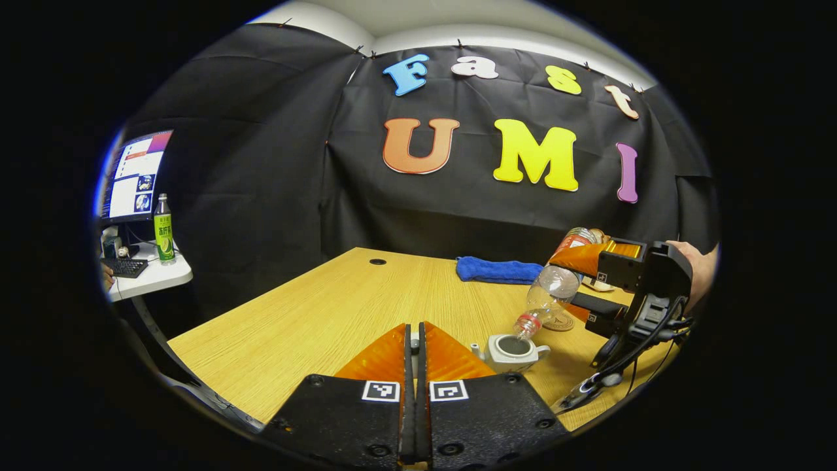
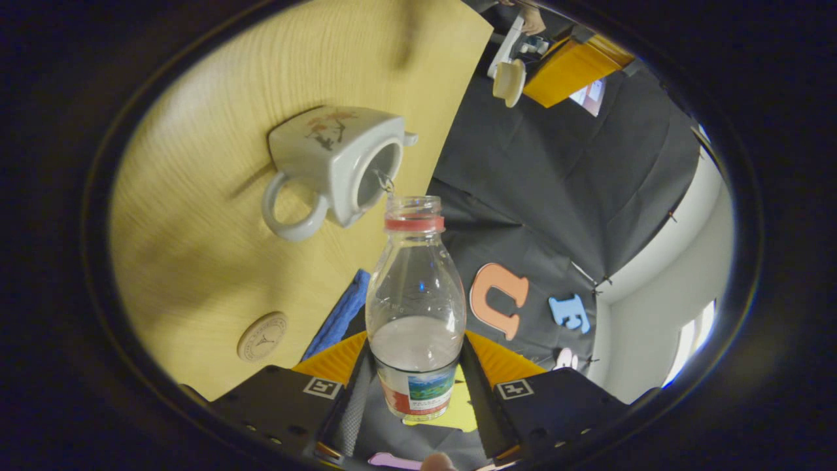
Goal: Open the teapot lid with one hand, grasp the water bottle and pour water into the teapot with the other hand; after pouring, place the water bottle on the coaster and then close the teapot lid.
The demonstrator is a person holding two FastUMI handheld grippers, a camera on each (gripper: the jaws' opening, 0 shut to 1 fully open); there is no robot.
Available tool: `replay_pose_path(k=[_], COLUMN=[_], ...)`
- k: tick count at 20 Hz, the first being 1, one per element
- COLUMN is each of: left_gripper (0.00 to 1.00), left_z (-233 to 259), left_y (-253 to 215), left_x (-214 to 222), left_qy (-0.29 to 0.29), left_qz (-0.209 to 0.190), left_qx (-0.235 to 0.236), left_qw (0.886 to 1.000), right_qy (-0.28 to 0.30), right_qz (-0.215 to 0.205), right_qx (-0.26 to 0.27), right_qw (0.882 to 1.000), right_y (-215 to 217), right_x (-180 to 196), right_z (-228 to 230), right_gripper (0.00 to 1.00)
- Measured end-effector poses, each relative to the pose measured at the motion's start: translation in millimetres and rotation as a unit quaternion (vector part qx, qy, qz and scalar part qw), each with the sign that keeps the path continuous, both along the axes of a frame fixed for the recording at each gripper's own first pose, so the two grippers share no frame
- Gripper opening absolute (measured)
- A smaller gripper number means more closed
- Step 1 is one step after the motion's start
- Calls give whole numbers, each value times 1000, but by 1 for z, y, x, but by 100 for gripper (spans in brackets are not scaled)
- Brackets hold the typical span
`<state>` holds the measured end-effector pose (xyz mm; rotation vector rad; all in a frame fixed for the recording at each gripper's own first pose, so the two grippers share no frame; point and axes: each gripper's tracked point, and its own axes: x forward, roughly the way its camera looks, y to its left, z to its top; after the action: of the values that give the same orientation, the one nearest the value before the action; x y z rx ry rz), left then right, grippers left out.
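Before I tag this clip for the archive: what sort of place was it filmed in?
Most likely an indoor recording booth, not a home. Black cloth drapes the walls behind a bare wooden table, and a side desk carries a monitor and keyboard.

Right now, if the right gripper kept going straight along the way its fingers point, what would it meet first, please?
The water bottle it grips leads, so its neck would probably reach the open teapot first; depth is uncertain.

One teapot [image 1: 511,352], two bottles [image 1: 552,291] [image 1: 163,230], one coaster [image 2: 262,336], one cloth [image 1: 498,269]
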<state>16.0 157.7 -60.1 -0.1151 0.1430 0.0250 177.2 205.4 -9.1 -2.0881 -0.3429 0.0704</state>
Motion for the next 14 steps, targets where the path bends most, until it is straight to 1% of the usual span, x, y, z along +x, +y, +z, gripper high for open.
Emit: replay_pose_path(k=[4,9,14], left_gripper=[3,3,3], left_z=[0,-2,-2], left_y=[0,1,1], left_x=[1,1,1], left_qy=[0,1,1], left_qz=[0,0,2], left_qx=[1,1,1], left_qw=[1000,1000,1000], right_qy=[-8,-24,-31], right_qz=[5,14,20], right_qx=[-20,-37,-46], right_qw=[1000,999,998], right_y=[2,7,8], right_x=[0,-2,0], right_z=[4,8,10], right_gripper=[72,71,71])
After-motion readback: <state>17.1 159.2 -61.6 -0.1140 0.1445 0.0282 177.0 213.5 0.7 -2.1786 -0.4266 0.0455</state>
